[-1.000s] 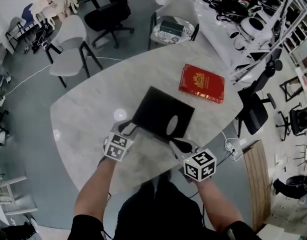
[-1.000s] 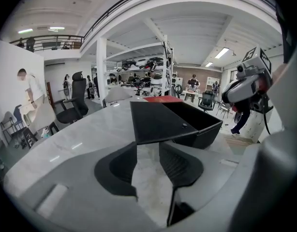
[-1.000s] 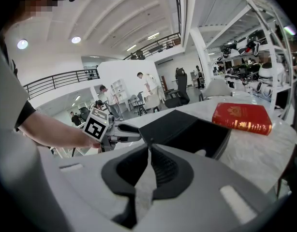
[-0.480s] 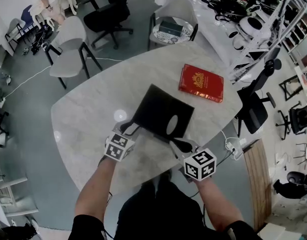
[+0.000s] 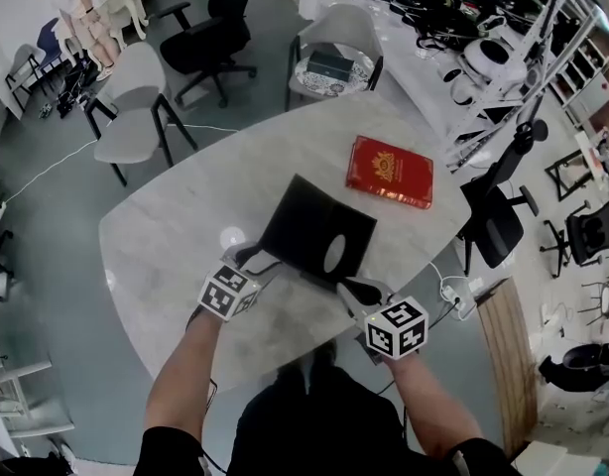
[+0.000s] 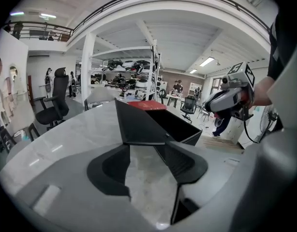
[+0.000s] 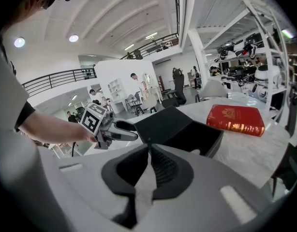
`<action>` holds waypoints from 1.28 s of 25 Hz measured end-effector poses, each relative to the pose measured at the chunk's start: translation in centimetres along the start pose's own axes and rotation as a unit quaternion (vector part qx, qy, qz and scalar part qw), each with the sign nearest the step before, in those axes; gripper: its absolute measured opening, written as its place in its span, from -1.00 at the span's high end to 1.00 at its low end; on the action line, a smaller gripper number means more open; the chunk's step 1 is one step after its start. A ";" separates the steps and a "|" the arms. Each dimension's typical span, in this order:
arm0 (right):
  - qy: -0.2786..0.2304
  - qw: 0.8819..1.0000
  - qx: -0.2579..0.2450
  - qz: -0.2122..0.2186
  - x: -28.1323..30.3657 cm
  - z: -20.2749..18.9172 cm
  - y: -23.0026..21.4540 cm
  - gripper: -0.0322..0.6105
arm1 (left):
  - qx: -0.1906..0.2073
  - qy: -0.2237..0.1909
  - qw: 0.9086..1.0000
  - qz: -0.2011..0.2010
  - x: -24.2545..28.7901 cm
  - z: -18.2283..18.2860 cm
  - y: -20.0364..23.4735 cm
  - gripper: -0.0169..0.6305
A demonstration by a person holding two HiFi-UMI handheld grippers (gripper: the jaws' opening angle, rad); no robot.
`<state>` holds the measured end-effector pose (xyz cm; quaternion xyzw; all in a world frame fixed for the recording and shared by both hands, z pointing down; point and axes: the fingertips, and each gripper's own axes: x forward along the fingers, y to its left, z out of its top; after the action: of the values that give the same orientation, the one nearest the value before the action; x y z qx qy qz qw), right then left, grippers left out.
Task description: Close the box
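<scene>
A black box [image 5: 316,234] lies in the middle of the pale marble table [image 5: 176,236], its flap lid [image 6: 139,127] tilted up over the dark inside [image 6: 175,127]. My left gripper [image 5: 257,256] is at the box's near left corner. Its jaws have just been opening and now stand wide, with the lid's corner just past the left gripper's tips [image 6: 142,146] and neither pad pressing on it. My right gripper [image 5: 346,286] is at the near right corner. Seen from the right gripper view, the right gripper [image 7: 148,146] is shut, fingertips together, with the box [image 7: 187,129] just beyond.
A red book [image 5: 389,172] lies flat on the table beyond the box, also seen as the red book [image 7: 234,121]. Grey chairs [image 5: 136,107] and a black office chair [image 5: 200,33] stand past the far edge. A black chair [image 5: 488,231] and a cable [image 5: 448,291] sit off the right edge.
The left gripper's jaws stand wider apart than before, and the lid looks tilted up more steeply in its view. The right gripper has kept still.
</scene>
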<state>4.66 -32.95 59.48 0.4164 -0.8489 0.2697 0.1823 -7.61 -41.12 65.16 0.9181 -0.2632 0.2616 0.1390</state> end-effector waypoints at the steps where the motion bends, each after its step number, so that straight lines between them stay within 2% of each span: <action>1: 0.000 1.000 0.000 -0.002 -0.1 0.1 0.0 0.87 | -0.003 -0.003 1.000 0.000 0.0 0.2 0.0 0.24; 6: -0.002 1.000 0.003 -0.018 -0.9 0.9 -0.1 0.87 | -0.042 -0.037 0.998 0.013 -0.3 1.8 0.7 0.32; 12: -0.008 0.999 0.013 -0.037 -1.9 1.1 0.4 0.87 | -0.096 -0.079 0.992 0.035 -1.0 2.7 1.0 0.44; 15: -0.006 0.999 -0.003 -0.049 -2.5 1.2 0.5 0.87 | -0.109 -0.097 0.988 0.039 -1.3 3.5 0.8 0.53; 18: -0.006 0.998 -0.023 -0.058 -2.9 1.2 0.4 0.87 | -0.113 -0.109 0.987 0.043 -1.4 4.3 0.4 0.62; 25: -0.028 0.997 -0.023 -0.065 -4.7 1.5 -1.3 0.87 | -0.107 -0.123 0.985 0.063 -1.2 6.2 -1.2 0.70; 29: -0.030 0.998 -0.024 -0.056 -5.8 1.0 -2.5 0.87 | -0.106 -0.120 0.983 0.091 -1.2 6.9 -1.9 0.74; 32: -0.022 0.997 -0.049 -0.049 -7.0 0.6 -3.3 0.87 | -0.106 -0.114 0.981 0.119 -1.0 7.4 -2.8 0.77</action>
<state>11.36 -30.75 56.25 0.4542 -0.8434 0.2092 0.1965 -3.79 -41.27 58.19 0.8841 -0.4111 0.1403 0.1725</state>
